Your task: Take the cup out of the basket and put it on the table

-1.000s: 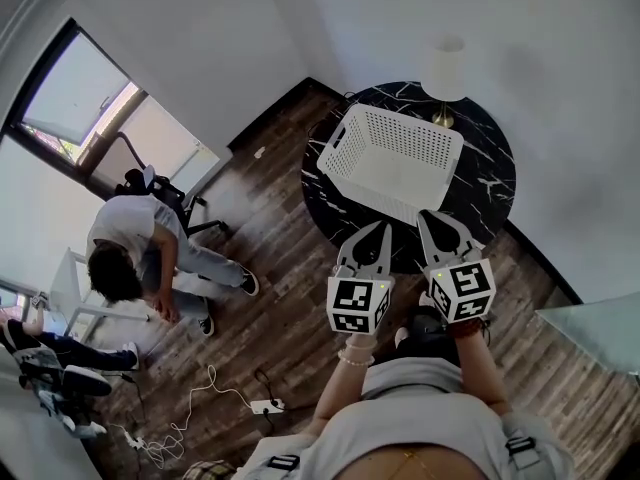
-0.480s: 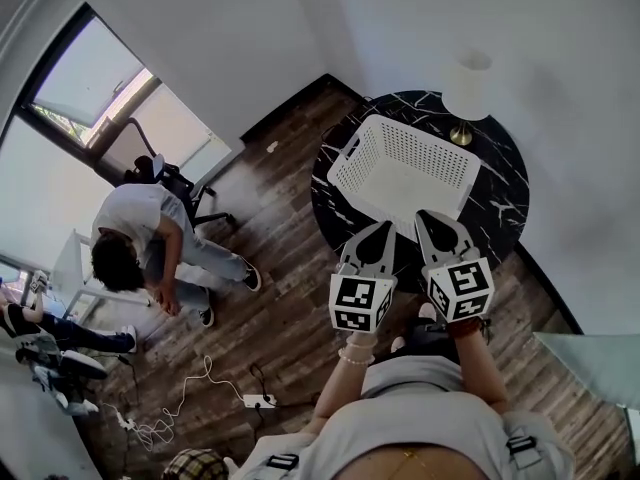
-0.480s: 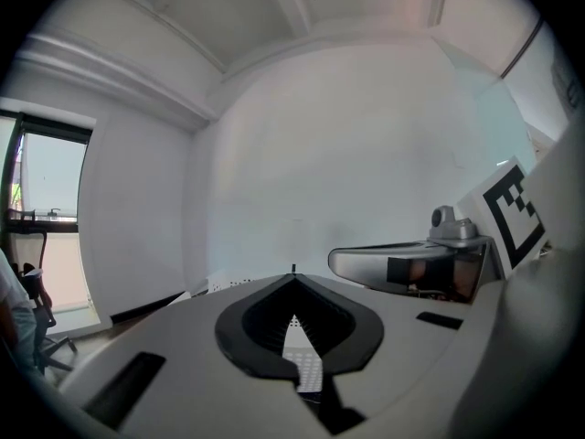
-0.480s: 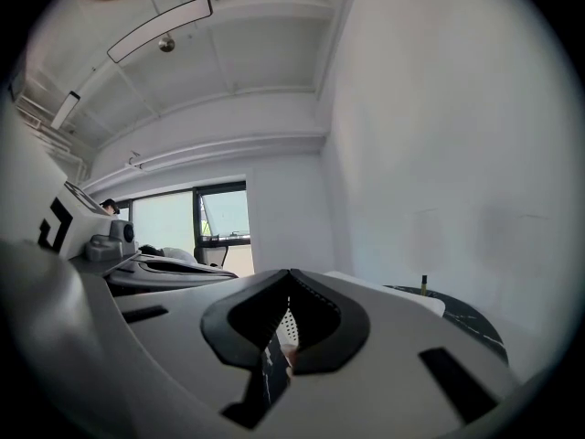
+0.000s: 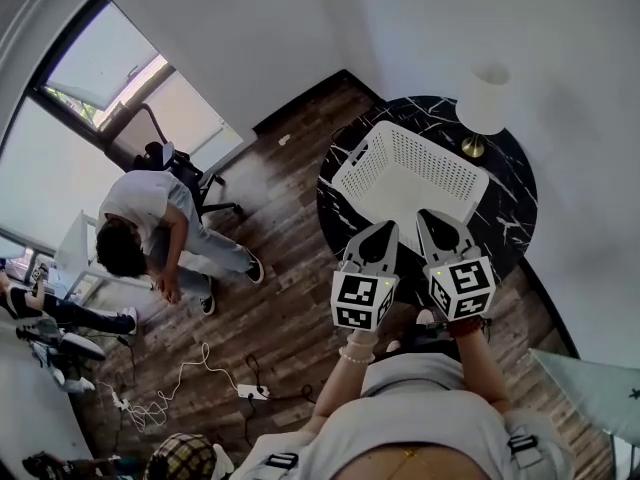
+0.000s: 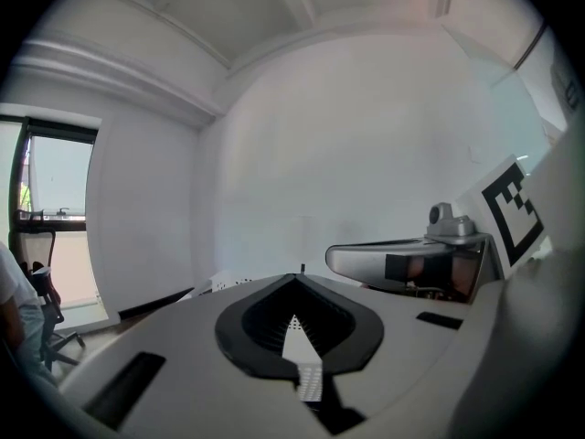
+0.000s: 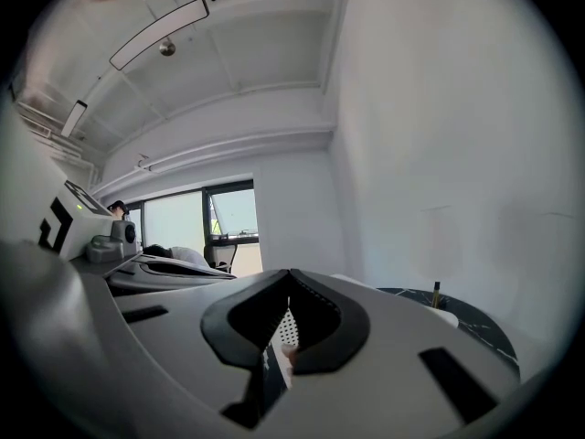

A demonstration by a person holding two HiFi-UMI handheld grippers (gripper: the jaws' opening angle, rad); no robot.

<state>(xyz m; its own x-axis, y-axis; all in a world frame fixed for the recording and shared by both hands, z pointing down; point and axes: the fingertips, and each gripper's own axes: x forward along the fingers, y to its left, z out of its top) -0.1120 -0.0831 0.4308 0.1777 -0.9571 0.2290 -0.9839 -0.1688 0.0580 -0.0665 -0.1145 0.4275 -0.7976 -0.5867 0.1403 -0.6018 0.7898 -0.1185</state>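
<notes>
A white perforated basket (image 5: 410, 173) stands on the round black marble table (image 5: 505, 223). No cup shows in any view; the basket's inside looks bare from above. My left gripper (image 5: 384, 228) and right gripper (image 5: 429, 216) are side by side at the table's near edge, just short of the basket, both shut with nothing in them. In the left gripper view the closed jaws (image 6: 297, 277) point at the basket (image 6: 233, 283) and a white wall. In the right gripper view the closed jaws (image 7: 291, 273) cover most of the basket, and the table (image 7: 466, 318) shows at the right.
A white-shaded lamp (image 5: 487, 98) stands on the table's far side. A person (image 5: 140, 228) sits bent over by an office chair (image 5: 185, 173) at the left. Cables and a power strip (image 5: 250, 391) lie on the wooden floor. A pale furniture corner (image 5: 590, 388) is at the lower right.
Both grippers have advanced together toward the table; basket and table now sit further right and nearer in the head view. Both stay shut.
</notes>
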